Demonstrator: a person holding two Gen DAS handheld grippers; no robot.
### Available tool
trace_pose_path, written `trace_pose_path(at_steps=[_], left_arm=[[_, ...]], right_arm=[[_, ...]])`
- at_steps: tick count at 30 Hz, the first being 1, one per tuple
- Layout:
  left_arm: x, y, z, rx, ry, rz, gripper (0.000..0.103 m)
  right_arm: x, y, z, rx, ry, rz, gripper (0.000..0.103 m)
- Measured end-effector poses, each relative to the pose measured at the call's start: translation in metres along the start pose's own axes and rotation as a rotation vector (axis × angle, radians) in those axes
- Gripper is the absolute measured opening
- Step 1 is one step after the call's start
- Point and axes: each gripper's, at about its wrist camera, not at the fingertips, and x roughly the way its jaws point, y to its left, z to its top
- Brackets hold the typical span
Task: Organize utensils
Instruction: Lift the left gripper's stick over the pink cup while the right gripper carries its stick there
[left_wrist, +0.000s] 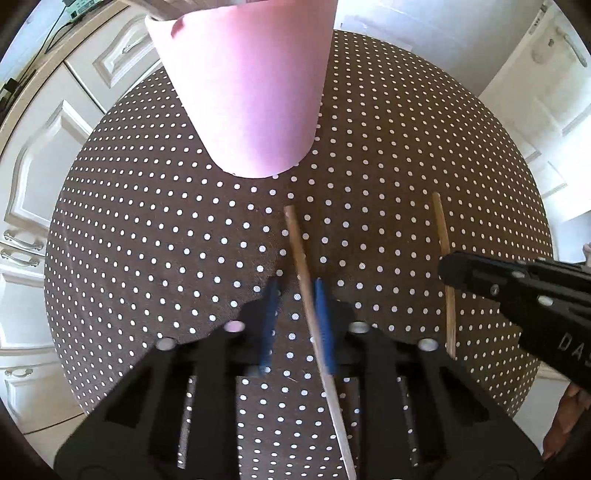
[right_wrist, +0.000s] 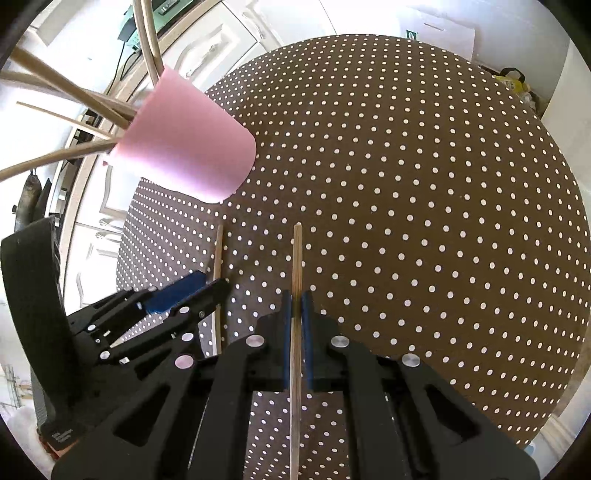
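Over dotted tablecloth (right_wrist: 406, 184), right gripper (right_wrist: 296, 302) jaws clamp a chopstick (right_wrist: 297, 258).

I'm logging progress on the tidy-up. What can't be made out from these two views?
- pink cup: the rim is cut off by the top edge in the left wrist view, and the right wrist view shows only its side, not the inside.
- Whether the left gripper clamps the left chopstick: blurred in the left wrist view.
- Rear end of the right chopstick, clamped by the right gripper: runs off the bottom edge.
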Motion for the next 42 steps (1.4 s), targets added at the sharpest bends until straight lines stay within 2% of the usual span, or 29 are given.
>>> trace_pose_path(at_steps=[1, 7, 10, 16, 20, 21, 23, 29, 34, 42], left_arm=[[-0.001, 0.001, 0.000, -0.003, 0.001, -0.003, 0.009], [-0.020, 0.028, -0.012, -0.074, -0.016, -0.066, 0.007], [-0.036, 0.033, -0.012, -0.096, -0.050, -0.097, 0.006], [-0.085, 0.053, -0.013, -0.137, -0.168, -0.153, 0.006], [-0.122, 0.063, -0.014, -0.149, -0.252, -0.164, 0.006], [-0.128, 0.051, -0.018, -0.154, -0.263, -0.168, 0.006], [-0.146, 0.054, -0.023, -0.158, -0.305, -0.174, 0.006], [-0.186, 0.052, -0.043, -0.147, -0.376, -0.183, 0.006], [-0.201, 0.055, -0.048, -0.152, -0.423, -0.186, 0.006], [-0.242, 0.065, -0.044, -0.157, -0.554, -0.191, 0.006]], right_arm=[[-0.004, 0.000, 0.001, -0.005, -0.005, 0.003, 0.004], [-0.019, -0.002, 0.008, -0.013, -0.024, 0.029, 0.004], [-0.030, 0.006, 0.007, -0.019, -0.041, 0.040, 0.004], [-0.063, 0.017, 0.007, -0.050, -0.100, 0.072, 0.004], [-0.086, 0.035, 0.001, -0.083, -0.151, 0.090, 0.004], [-0.091, 0.038, 0.002, -0.092, -0.160, 0.092, 0.004], [-0.099, 0.045, 0.001, -0.109, -0.178, 0.097, 0.004], [-0.123, 0.056, -0.006, -0.145, -0.231, 0.100, 0.004], [-0.148, 0.066, -0.008, -0.181, -0.308, 0.092, 0.004], [-0.196, 0.093, 0.003, -0.273, -0.447, 0.064, 0.004]])
